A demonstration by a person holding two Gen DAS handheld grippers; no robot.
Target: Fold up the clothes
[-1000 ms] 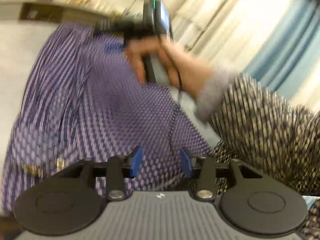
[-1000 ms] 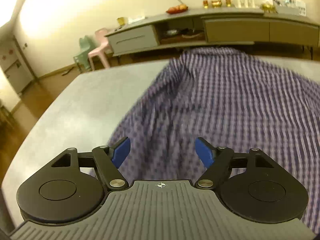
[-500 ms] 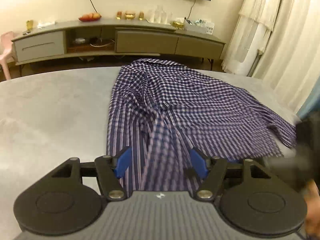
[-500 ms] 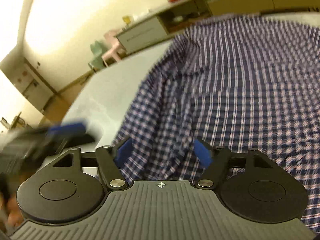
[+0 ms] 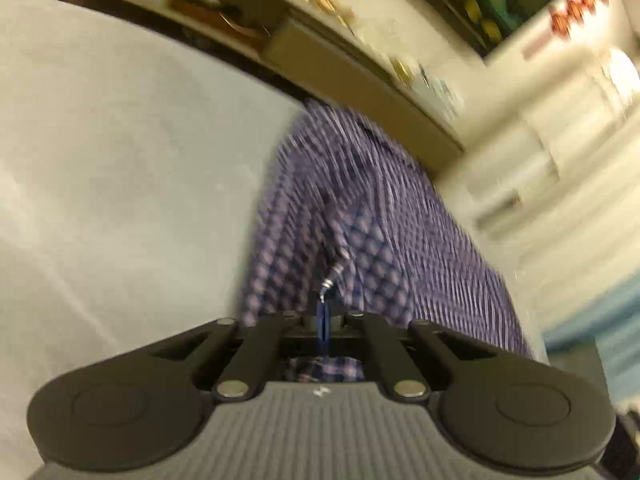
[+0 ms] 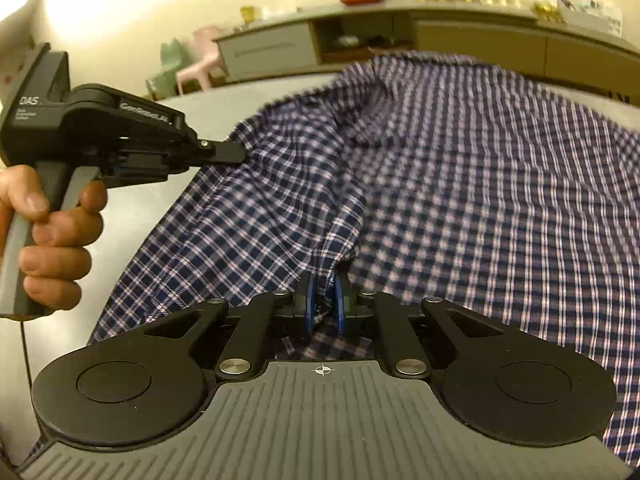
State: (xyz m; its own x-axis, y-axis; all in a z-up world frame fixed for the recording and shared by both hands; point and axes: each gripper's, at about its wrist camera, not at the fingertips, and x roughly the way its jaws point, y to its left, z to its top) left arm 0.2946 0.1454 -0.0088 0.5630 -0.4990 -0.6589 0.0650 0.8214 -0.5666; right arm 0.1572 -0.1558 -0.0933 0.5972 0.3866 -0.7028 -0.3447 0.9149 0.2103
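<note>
A grey table [image 6: 192, 100] carries one checked shirt [image 6: 460, 184], spread across the centre and right of the frame; bare tabletop shows at left.

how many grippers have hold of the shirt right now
2. The left gripper pinches the checked shirt at its left edge; the right gripper, its jaws closing, has a ridge of cloth between its pads at the near edge.
</note>
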